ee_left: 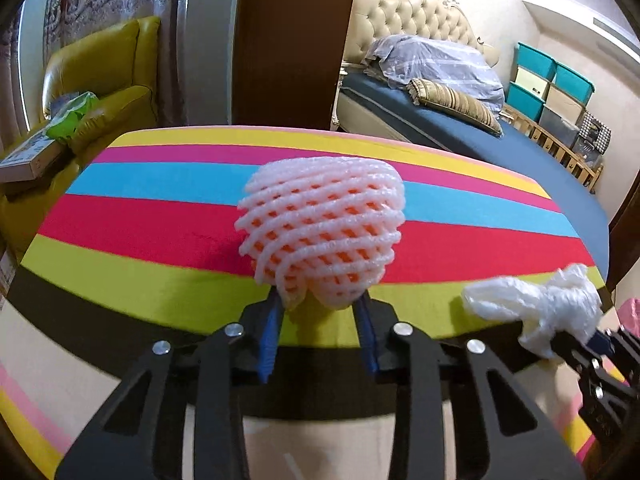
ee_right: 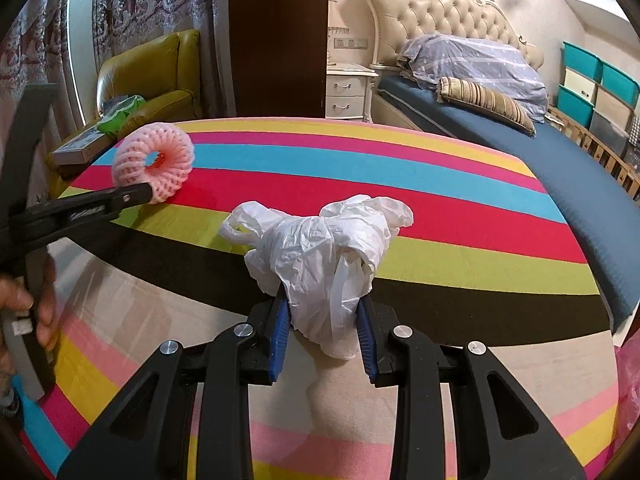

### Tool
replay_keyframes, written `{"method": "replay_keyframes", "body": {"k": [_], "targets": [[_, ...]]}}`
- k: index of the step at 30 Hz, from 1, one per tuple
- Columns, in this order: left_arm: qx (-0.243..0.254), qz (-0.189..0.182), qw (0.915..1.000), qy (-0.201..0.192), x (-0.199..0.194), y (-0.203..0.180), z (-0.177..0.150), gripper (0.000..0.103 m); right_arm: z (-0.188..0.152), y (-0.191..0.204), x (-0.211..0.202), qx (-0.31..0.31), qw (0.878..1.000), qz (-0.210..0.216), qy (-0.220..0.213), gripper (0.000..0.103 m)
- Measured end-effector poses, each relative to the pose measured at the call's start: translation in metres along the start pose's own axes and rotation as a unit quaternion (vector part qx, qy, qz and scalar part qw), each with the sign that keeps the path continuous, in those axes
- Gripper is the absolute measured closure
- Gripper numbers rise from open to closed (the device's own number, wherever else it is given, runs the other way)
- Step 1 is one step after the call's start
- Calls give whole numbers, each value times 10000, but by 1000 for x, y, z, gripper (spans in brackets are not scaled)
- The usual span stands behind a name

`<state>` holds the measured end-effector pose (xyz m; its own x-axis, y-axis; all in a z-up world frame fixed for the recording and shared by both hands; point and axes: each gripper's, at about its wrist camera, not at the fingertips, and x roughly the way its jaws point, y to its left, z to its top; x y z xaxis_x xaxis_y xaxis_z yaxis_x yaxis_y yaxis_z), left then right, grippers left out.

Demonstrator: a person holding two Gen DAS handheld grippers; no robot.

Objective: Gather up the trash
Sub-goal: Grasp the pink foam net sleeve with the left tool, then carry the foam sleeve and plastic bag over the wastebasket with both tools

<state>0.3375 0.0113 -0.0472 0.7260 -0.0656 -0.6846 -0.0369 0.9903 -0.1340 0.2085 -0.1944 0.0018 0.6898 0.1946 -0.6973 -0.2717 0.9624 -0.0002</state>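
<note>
My left gripper [ee_left: 320, 300] is shut on a pink foam fruit net [ee_left: 320, 232] and holds it up above the striped rug [ee_left: 140, 216]. The net and left gripper also show at the left of the right wrist view, net [ee_right: 154, 166], gripper [ee_right: 148, 196]. My right gripper [ee_right: 324, 304] is shut on a crumpled white plastic bag [ee_right: 320, 248], lifted off the rug [ee_right: 460, 224]. In the left wrist view the bag [ee_left: 536, 308] and right gripper [ee_left: 560, 340] sit at the lower right.
A yellow-green armchair [ee_left: 100, 80] with a box and green bag stands at the back left. A bed [ee_left: 460, 120] with pillows lies at the right, storage boxes [ee_left: 556, 88] behind it. A dark wooden panel [ee_left: 288, 40] stands behind the rug. Something pink [ee_right: 630, 380] shows at the right edge.
</note>
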Motion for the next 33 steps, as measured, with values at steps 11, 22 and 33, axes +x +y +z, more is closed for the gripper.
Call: {"method": "replay_keyframes", "body": {"k": [11,22,33], "targets": [[50,-217,9997,-111,-50,0,-51,72,0,-1,0,86,9999,-70,-1,73],[291,-347,9987,-221,-86,-6,-84,72,-16,7,-18,-37,10000,-31,6,73],[560,-548,9969,-74,-100,-21,-107,72,-54,-8,-63,199,9997,41,-164,73]]}}
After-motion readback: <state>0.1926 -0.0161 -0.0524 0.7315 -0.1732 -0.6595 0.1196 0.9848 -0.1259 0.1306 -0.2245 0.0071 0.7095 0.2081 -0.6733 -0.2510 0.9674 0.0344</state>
